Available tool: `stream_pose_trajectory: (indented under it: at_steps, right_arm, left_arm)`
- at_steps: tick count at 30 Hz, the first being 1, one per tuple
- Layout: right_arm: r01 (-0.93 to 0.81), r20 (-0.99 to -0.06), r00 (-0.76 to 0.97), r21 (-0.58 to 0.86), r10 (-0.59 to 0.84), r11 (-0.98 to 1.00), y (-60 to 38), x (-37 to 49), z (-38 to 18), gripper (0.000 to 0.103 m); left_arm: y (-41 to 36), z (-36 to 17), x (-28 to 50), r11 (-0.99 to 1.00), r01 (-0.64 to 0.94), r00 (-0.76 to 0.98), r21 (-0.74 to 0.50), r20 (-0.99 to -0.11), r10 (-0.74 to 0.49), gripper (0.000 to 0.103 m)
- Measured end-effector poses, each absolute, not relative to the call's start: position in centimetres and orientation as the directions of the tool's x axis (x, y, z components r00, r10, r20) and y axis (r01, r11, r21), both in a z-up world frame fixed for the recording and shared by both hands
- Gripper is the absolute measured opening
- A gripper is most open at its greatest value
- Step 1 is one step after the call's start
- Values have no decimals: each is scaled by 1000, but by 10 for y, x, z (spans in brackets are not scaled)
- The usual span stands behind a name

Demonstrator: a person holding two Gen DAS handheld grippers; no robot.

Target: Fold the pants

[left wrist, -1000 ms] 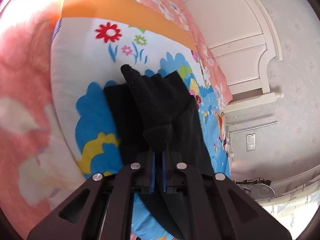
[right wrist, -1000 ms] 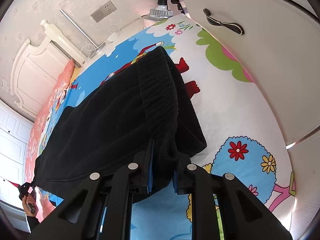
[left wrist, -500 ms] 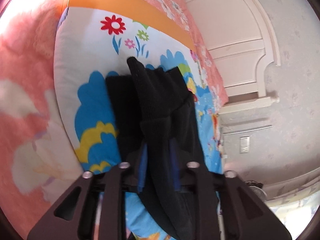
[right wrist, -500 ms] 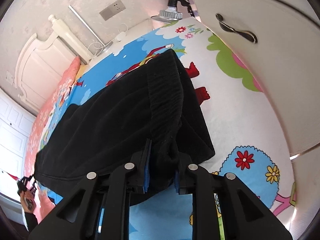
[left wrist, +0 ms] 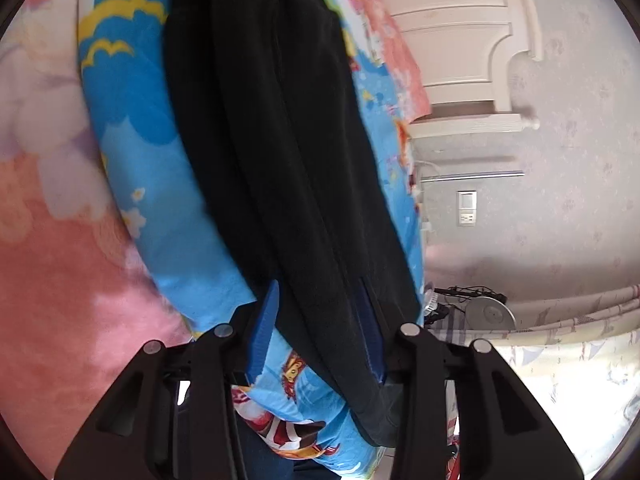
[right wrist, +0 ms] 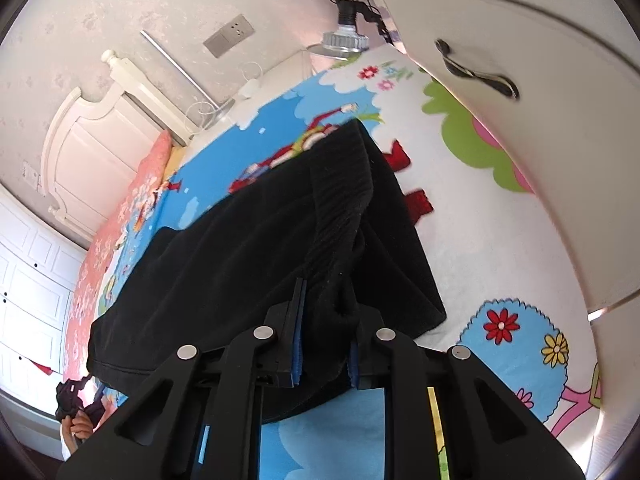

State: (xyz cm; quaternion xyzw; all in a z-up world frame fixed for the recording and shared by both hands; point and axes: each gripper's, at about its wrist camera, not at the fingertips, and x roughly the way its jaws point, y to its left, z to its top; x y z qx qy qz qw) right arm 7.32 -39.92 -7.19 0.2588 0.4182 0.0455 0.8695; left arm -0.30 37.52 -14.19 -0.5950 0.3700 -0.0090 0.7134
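Note:
Black pants lie stretched along the cartoon-print bedspread. In the left wrist view my left gripper stands open, its blue pads spread wide, with the pant leg lying loose between them. In the right wrist view the pants spread across the bed, and my right gripper is partly closed around the ribbed waistband, which bunches up between the blue pads.
A pink floral blanket lies beside the bedspread. A white headboard and wall sockets stand at the far end. A white wardrobe door with a dark handle is close on the right. A fan stands by the wall.
My left gripper has opened and let go of the pant leg, and has moved forward along the leg. My right gripper has kept its hold on the waistband and loosened a little.

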Motion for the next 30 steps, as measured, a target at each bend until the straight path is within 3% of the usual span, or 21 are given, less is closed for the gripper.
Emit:
stream_pose_trajectory:
  at_steps: [2, 6, 11, 15, 17, 18, 20, 25, 27, 29, 30]
  right_arm:
    - [114, -687, 662, 488, 300, 865, -397, 77, -65, 18]
    - [166, -729, 624, 475, 281, 864, -400, 97, -87, 18]
    - [195, -758, 600, 448, 256, 872, -404, 84, -101, 18]
    - [207, -754, 596, 475, 275, 855, -409, 81, -108, 19]
    - [201, -759, 594, 461, 267, 864, -407, 81, -106, 19]
    - [204, -763, 590, 458, 264, 865, -407, 82, -107, 19]
    - [212, -764, 588, 464, 267, 860, -409, 84, -109, 19]
    - [206, -760, 591, 468, 272, 859, -408, 82, -108, 20]
    - [207, -754, 594, 479, 280, 853, -411, 83, -109, 20]
    - [197, -757, 594, 466, 273, 863, -410, 86, -110, 20]
    - [195, -759, 593, 459, 268, 867, -409, 87, -110, 20]
  left_arm:
    - [373, -146, 3, 301, -439, 716, -847, -532, -453, 35]
    - [379, -144, 18, 328, -425, 724, -844, -534, -436, 5]
    - [368, -118, -8, 384, -446, 740, -809, -574, -350, 4]
    - [373, -150, -3, 325, -491, 703, -808, -588, -400, 8]
    - [378, -151, -10, 302, -474, 726, -827, -562, -398, 12]
    - [381, -145, -12, 321, -469, 732, -822, -566, -380, 22]
    - [394, -139, -17, 307, -468, 755, -829, -556, -348, 31]
    - [418, -140, -17, 276, -503, 756, -819, -571, -319, 31]
    - [405, -128, -22, 348, -523, 744, -778, -616, -259, 30]
    - [376, -115, -14, 434, -429, 746, -792, -582, -326, 30]
    - [351, -111, -4, 461, -348, 717, -817, -548, -431, 30]
